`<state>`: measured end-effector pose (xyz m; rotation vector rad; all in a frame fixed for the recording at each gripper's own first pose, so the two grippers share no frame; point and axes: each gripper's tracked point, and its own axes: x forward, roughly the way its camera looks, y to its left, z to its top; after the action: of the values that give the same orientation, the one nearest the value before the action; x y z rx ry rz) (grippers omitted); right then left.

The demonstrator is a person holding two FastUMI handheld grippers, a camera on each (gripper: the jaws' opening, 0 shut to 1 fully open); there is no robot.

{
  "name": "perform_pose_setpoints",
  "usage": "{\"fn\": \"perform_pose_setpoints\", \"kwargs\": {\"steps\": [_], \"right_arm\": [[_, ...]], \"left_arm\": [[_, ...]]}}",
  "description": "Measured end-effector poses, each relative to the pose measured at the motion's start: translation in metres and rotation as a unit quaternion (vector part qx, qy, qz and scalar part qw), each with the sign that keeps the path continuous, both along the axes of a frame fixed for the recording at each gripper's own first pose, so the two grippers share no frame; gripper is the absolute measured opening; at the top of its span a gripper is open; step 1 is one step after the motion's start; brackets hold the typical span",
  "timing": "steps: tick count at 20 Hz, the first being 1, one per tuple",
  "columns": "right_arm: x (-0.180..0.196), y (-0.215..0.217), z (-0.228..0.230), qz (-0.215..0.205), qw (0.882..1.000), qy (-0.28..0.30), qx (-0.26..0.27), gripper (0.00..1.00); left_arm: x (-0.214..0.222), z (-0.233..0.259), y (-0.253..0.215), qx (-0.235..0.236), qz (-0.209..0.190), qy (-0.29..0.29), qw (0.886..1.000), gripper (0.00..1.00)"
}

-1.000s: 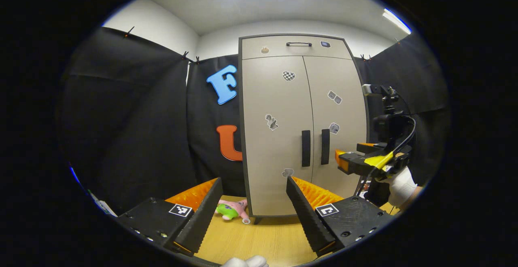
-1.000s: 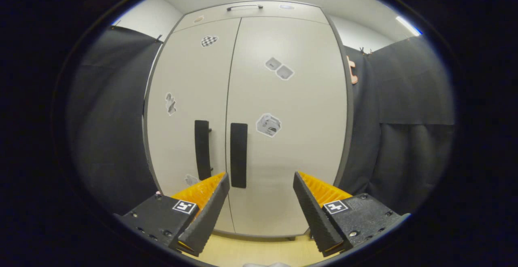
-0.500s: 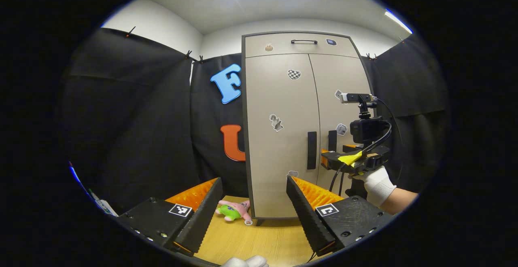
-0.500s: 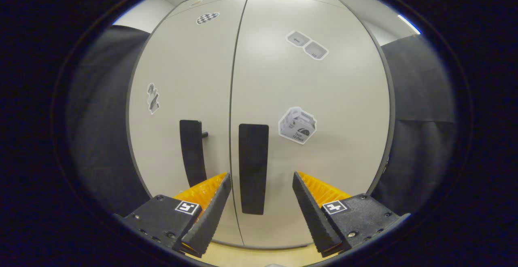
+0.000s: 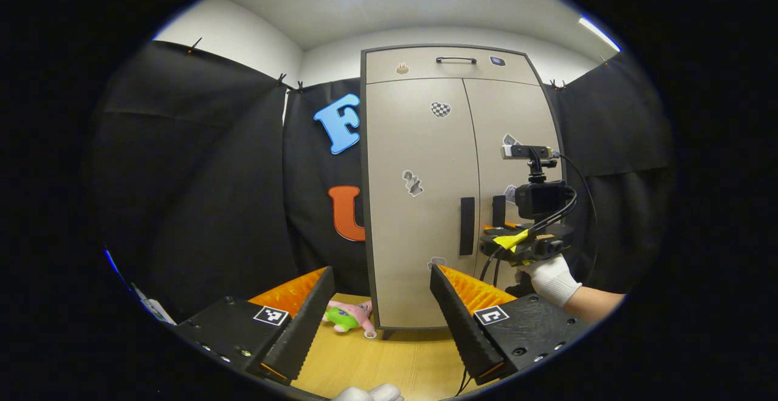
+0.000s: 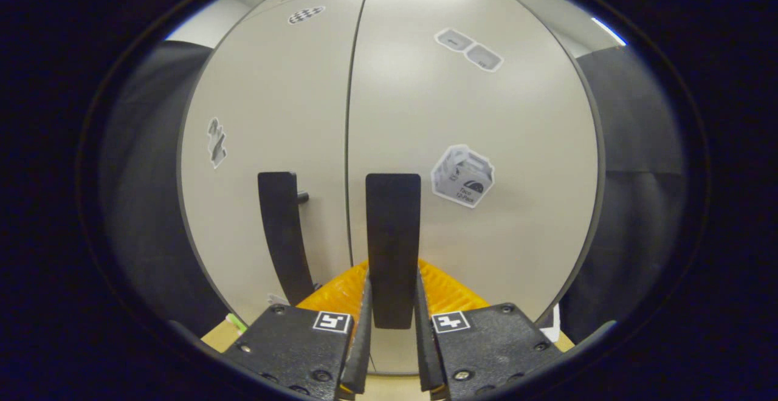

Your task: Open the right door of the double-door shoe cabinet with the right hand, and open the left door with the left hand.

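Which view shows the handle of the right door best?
The right gripper view: the right door handle is large and central there, with the right gripper closed on its lower end. In the left gripper view the same handle is small, far off, and partly hidden behind that gripper.

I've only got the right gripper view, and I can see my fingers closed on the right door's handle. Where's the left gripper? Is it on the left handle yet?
Observer: Not yet. The left gripper is open and held well back from the cabinet. Nothing touches the left handle.
Operator: Anything on the floor by the left door?
Observer: A small plush toy lies beside the cabinet's left front corner.
Operator: How does my grip look from outside?
Observer: In the left gripper view, a gloved hand holds the right gripper at the lower part of the right handle.
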<state>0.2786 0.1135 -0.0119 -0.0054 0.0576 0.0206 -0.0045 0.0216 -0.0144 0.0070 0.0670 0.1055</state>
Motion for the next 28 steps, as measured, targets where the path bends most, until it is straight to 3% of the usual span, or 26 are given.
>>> {"fn": "perform_pose_setpoints", "kwargs": {"steps": [13,28], "right_arm": [[-0.018,-0.001,0.0,0.033,0.999,0.011,-0.013,0.23],[-0.105,-0.036,-0.007,0.042,0.999,0.021,0.002,0.23]], "left_arm": [[-0.013,0.001,-0.003,0.002,-0.003,-0.005,1.0,0.95],[-0.041,0.001,-0.023,-0.002,-0.031,-0.009,0.999,0.95]]}}
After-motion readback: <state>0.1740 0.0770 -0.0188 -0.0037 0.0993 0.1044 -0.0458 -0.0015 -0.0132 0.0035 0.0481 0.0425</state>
